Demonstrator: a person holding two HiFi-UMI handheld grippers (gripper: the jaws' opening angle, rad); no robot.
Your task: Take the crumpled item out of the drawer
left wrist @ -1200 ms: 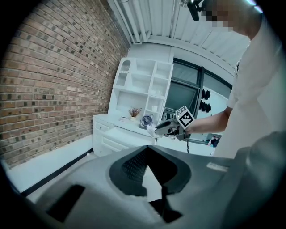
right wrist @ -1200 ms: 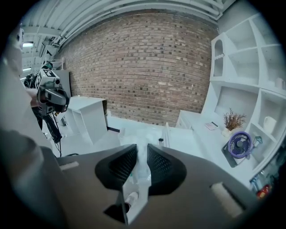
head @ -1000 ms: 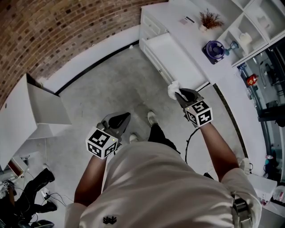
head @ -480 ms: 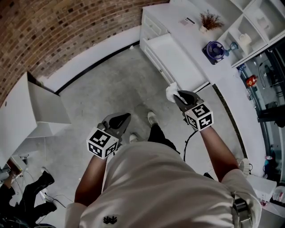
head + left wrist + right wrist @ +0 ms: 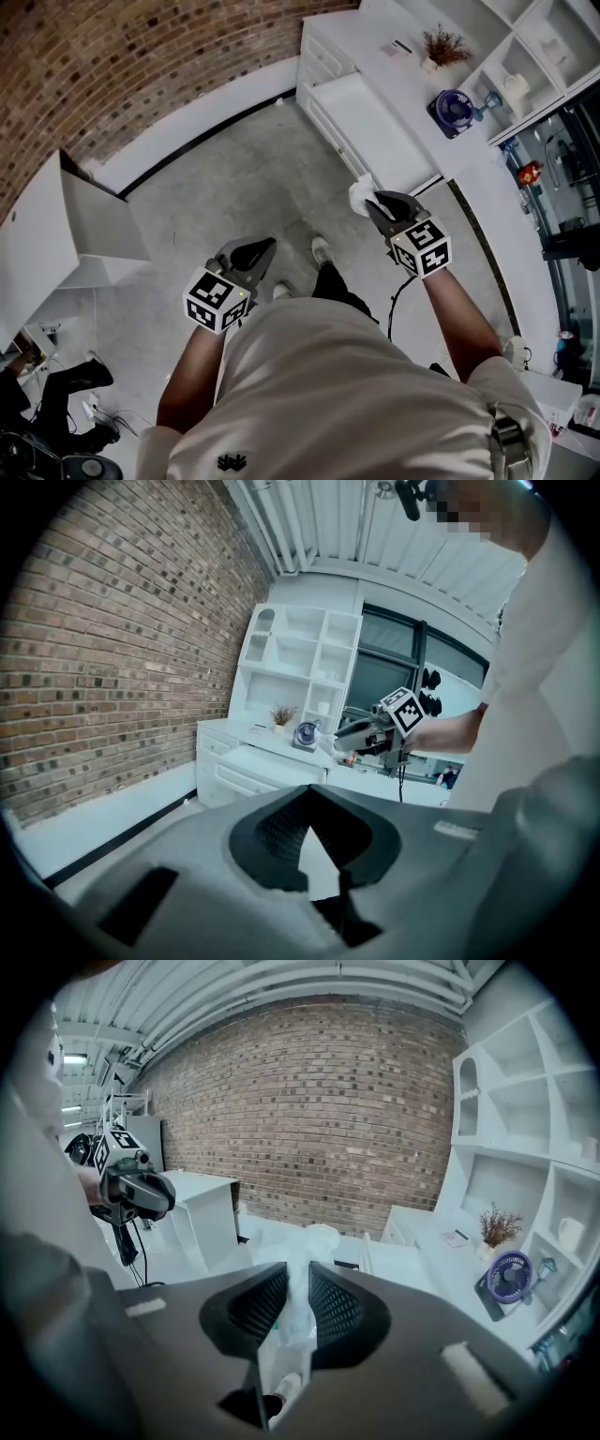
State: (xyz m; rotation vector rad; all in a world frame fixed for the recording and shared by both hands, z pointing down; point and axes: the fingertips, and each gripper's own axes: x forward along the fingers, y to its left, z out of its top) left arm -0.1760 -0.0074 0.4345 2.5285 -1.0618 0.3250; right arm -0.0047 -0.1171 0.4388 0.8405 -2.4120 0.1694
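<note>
Floor of grey concrete [image 5: 234,178] fills the middle. White dresser [image 5: 403,80] stands at far right, its drawer [image 5: 366,122] pulled open and seemingly bare. Right gripper [image 5: 374,200], by the drawer's near end, pinches the crumpled item [image 5: 360,192], a pale soft wad, between its pads. The wad bulges beyond the tips and appears lifted clear of the drawer. Left gripper [image 5: 265,247] hangs at near left over the floor, jaws pressed together on nothing. Judged step: carrying the wad away. Good practice: hold the pinch steady, since so light a thing slips easily; draw it off without brushing the drawer front; keep the idle gripper apart.
</note>
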